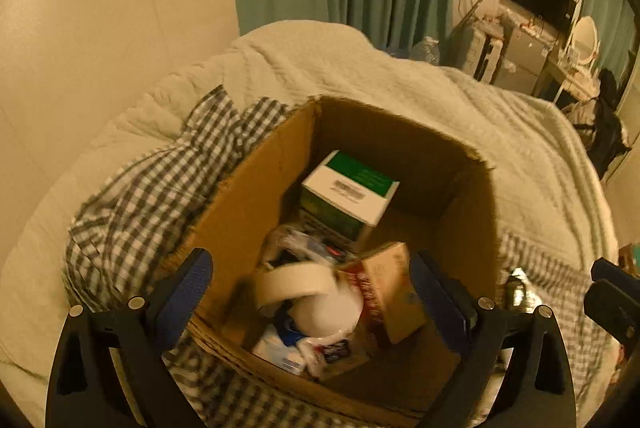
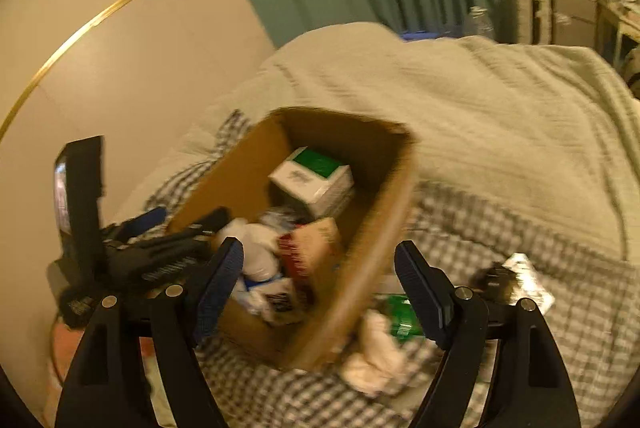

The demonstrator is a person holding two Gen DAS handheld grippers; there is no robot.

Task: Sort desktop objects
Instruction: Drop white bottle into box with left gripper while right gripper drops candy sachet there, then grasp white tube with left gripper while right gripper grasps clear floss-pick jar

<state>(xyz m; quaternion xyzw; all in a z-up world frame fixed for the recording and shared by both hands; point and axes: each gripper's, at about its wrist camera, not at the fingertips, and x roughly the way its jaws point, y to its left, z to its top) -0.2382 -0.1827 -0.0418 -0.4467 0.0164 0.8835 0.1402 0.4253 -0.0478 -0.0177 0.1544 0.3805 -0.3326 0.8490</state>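
An open brown cardboard box (image 1: 256, 188) sits on a grey-and-white checked cloth (image 1: 140, 196) spread over a bed with a pale quilt (image 1: 360, 68). The left tool (image 1: 310, 292) hangs above the near end of the box, pointing down into it, so that the box's contents lie between and just beyond its blue-padded fingers (image 1: 188, 288). Its jaws are spread wide and hold nothing. Directly under the gap lies a white roll of tape (image 1: 292, 286), blurred, resting on a white rounded object that cannot be identified and beside a tilted tan carton with red print (image 1: 384, 292). Farther in stands a white box with a green top panel (image 1: 352, 184). Whether the tape roll touches the tool cannot be told, but neither pad presses on it.

The right tool (image 2: 320, 280) is near the same box, over its near right corner, with the box wall (image 2: 380, 228) running between its fingers. Its jaws are also apart, though less widely, and nothing is pinched. Just beside its right finger, outside the box on the checked cloth, lie a crumpled white cloth (image 2: 376, 352), a small green packet (image 2: 402, 316) and a shiny silver wrapper (image 2: 524, 280). The left tool shows at the left edge of the right wrist view, dark and blurred
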